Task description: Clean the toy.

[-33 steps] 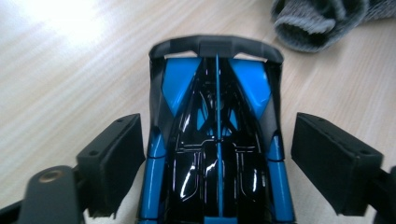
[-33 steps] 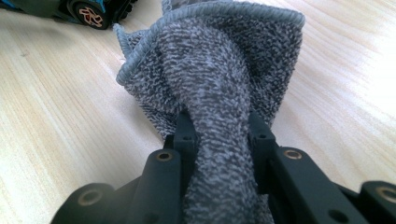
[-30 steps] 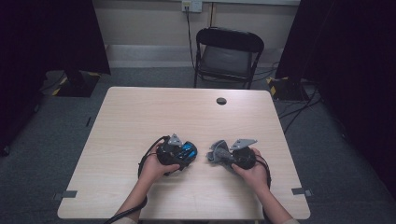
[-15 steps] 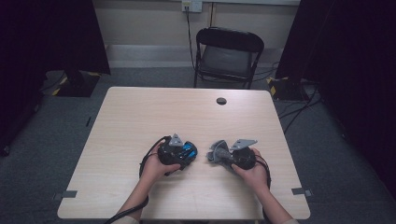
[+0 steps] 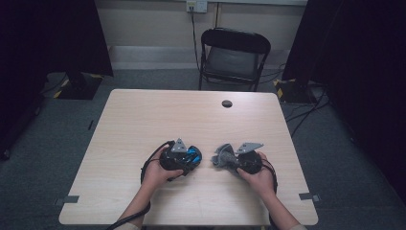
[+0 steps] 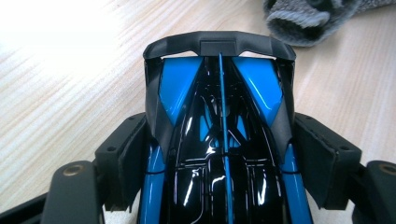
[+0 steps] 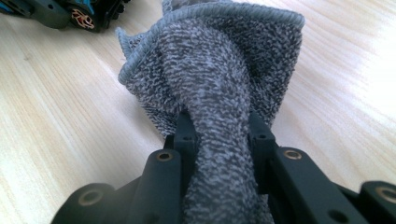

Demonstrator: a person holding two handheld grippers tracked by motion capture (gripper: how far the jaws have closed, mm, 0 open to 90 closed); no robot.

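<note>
A blue and black toy car [image 6: 219, 116] sits on the wooden table [image 5: 191, 115] between the jaws of my left gripper [image 6: 219, 154]. The jaws have just been closing, and both pads [image 6: 130, 154] now lie against the car's sides. From above, the car [image 5: 193, 155] pokes out of the left gripper [image 5: 187, 158] toward the right. My right gripper [image 7: 219, 135] is shut on a bunched grey cloth [image 7: 219, 70], which rests on the table a little right of the car. In the high view the cloth [image 5: 223, 155] sticks out left of the right gripper [image 5: 232, 160].
A small black round cap [image 5: 227, 103] lies near the table's far edge. A black folding chair [image 5: 233, 55] stands behind the table. Grey carpet surrounds the table, with dark curtains at both sides.
</note>
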